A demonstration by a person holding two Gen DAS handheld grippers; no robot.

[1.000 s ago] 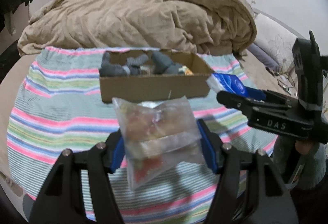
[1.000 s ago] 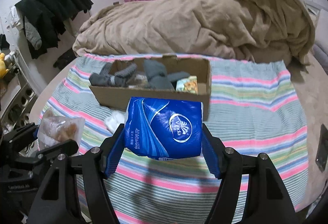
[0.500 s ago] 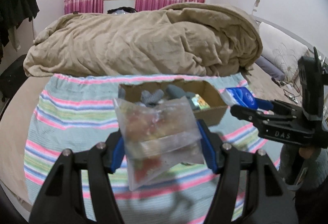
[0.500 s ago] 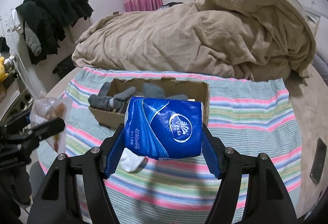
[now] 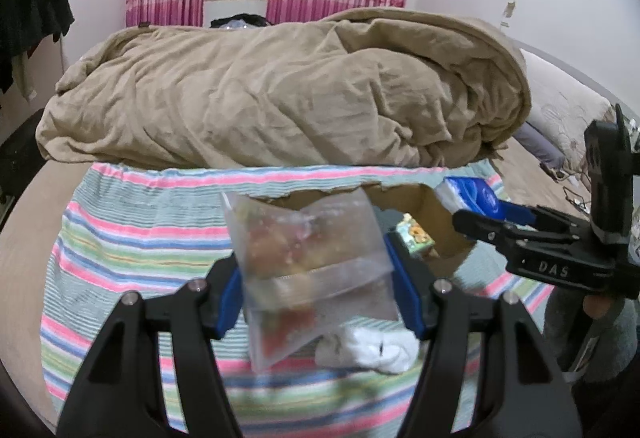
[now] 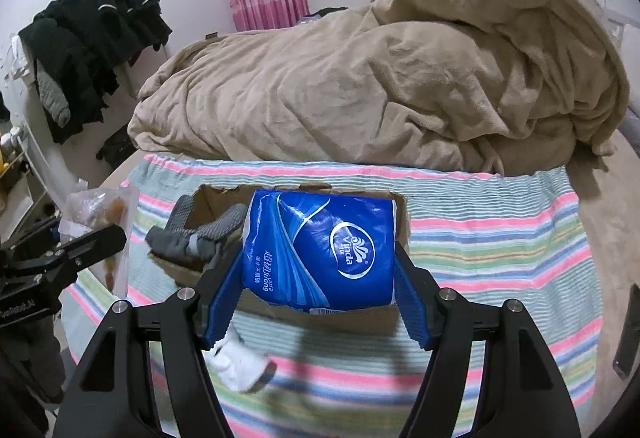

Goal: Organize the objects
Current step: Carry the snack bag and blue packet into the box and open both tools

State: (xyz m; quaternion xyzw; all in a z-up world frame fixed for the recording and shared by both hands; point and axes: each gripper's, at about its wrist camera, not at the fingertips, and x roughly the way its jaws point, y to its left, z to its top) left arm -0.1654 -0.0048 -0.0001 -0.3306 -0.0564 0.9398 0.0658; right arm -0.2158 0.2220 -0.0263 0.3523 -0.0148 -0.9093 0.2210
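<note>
Your right gripper (image 6: 318, 302) is clamped on the blue plastic-wrapped tissue pack (image 6: 320, 250), held at frame centre directly over the open brown cardboard box (image 6: 402, 226) — nearer than your left gripper (image 5: 314, 290), which pinches the clear snack bag (image 5: 308, 262) left of it.

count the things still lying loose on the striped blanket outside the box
1: a white sock in front of the box, near the right tool. More may be hidden behind the held items.
</note>
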